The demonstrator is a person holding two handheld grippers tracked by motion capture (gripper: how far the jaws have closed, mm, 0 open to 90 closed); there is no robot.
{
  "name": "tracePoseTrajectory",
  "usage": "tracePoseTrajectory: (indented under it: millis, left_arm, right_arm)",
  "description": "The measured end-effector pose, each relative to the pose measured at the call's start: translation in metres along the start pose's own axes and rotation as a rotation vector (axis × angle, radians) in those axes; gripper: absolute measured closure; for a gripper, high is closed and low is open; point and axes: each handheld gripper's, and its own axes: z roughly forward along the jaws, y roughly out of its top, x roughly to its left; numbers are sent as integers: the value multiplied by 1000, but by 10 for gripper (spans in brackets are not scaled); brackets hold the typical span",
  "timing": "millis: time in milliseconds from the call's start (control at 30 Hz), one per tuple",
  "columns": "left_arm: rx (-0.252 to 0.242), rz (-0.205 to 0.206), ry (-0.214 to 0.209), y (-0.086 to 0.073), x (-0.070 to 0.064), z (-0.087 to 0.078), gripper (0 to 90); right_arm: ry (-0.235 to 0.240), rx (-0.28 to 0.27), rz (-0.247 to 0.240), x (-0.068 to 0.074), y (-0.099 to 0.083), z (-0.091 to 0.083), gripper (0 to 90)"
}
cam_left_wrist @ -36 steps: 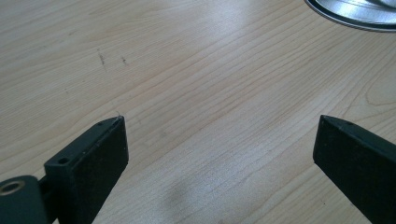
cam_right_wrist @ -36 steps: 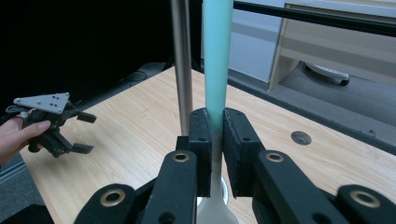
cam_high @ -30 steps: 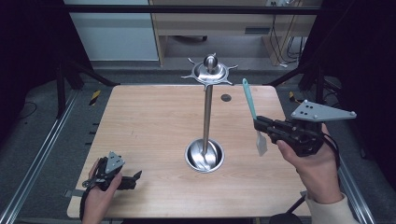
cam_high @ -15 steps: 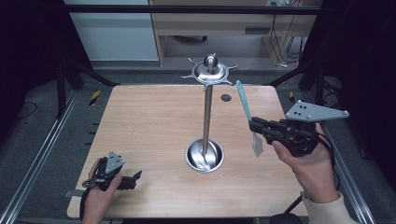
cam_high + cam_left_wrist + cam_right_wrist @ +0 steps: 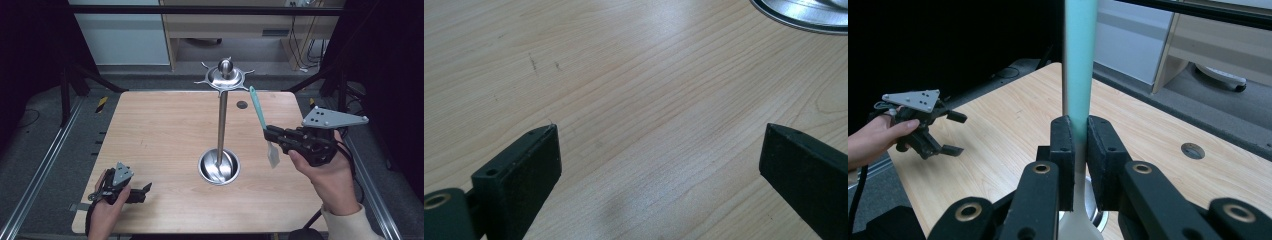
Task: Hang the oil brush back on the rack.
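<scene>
Bare table [image 5: 160,130]; right gripper [image 5: 270,134] clamps spatula [image 5: 261,120], left gripper [image 5: 142,191] open near edge

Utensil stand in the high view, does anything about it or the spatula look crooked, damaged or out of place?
Nothing stands out. The utensil stand is upright on the table, its hooks bare. The right gripper holds the teal spatula beside it, off the table.

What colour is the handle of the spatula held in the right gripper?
Teal-green handle, clearest in the right gripper view; the spatula turns pale white-grey toward its blade, clamped by the right gripper.
</scene>
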Motion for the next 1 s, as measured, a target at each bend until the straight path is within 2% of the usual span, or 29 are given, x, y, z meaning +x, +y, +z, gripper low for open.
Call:
tracePoseTrajectory:
  millis: [300, 667, 1000]
  left_arm:
    - [0, 1, 0, 0, 0, 0, 29]
    - [-1, 0, -1, 0, 0, 0, 29]
    - [0, 1, 0, 0, 0, 0, 29]
  right_arm:
    - [-1, 13, 3, 0, 1, 5, 821]
    - [8, -2, 19, 1, -1, 15, 821]
    - [-25, -35, 23, 5, -7, 27, 822]
